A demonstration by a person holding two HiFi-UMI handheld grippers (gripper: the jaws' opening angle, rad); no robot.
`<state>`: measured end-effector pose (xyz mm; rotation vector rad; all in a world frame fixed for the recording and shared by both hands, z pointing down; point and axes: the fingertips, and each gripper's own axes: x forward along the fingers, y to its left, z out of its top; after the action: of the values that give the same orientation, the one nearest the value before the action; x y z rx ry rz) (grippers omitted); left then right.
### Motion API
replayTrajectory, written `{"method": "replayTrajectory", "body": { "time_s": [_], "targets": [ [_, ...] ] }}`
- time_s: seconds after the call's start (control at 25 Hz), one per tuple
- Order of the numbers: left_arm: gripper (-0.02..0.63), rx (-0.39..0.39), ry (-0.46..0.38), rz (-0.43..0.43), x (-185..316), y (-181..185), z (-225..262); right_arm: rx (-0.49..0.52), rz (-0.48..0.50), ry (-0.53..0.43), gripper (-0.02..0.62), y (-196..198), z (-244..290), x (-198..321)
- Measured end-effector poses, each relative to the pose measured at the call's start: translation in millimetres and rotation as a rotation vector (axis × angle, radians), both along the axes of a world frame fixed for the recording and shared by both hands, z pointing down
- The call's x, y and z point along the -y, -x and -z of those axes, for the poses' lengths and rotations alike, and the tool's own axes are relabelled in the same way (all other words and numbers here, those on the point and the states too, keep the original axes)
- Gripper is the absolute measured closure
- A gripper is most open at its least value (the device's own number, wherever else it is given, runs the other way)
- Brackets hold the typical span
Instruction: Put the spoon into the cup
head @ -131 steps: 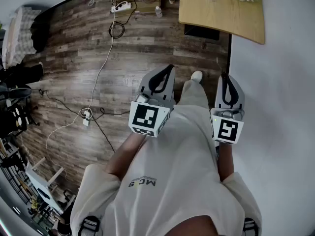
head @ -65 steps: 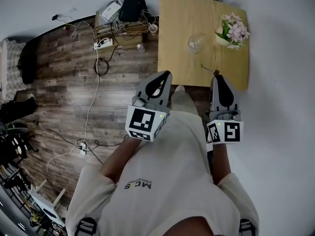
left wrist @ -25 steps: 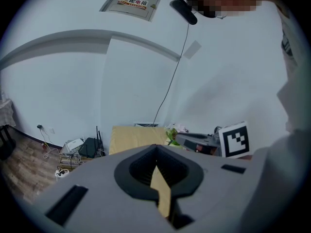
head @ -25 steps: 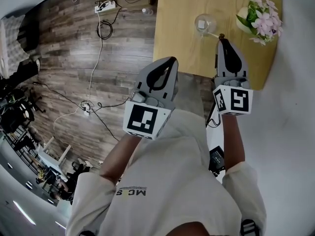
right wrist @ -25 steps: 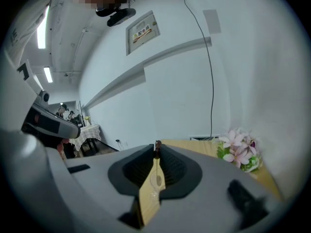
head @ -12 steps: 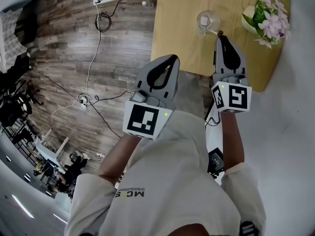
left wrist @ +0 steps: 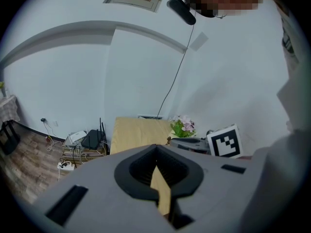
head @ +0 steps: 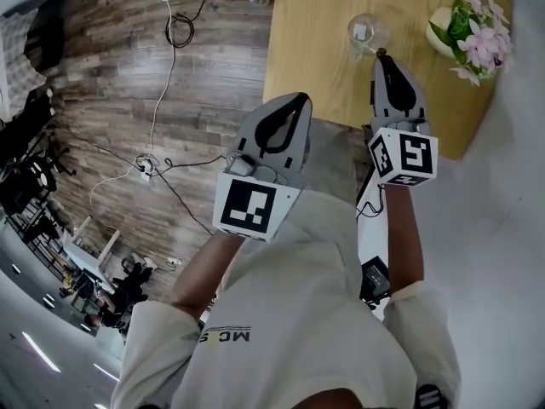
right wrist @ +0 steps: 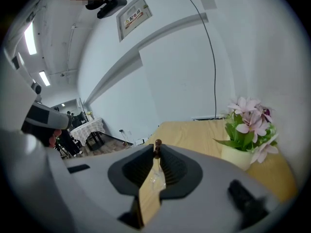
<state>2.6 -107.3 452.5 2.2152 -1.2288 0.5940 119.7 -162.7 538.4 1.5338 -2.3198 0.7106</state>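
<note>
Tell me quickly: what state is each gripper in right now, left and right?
Left gripper: jaws shut, nothing between them.
Right gripper: jaws shut on the spoon, pinched at its dark end.

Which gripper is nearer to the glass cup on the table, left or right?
Right. The right gripper, shut on the spoon, has its tips just beside the cup. The left gripper is farther back, near the table's front edge.

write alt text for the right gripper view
The right gripper has its jaws shut on the brown end of a spoon, above a wooden table. A pot of pink flowers stands on the table at right.
</note>
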Motion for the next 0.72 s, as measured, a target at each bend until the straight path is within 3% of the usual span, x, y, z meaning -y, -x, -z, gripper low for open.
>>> {"method": "replayTrajectory", "body": {
  "time_s": [0.72],
  "targets": [
    [0.595, -0.011, -0.019, -0.022, -0.8, 0.4, 8.7, -0.033, -0.027, 0.016, 0.538, -2.5, 4.1, -5.8]
  ]
}}
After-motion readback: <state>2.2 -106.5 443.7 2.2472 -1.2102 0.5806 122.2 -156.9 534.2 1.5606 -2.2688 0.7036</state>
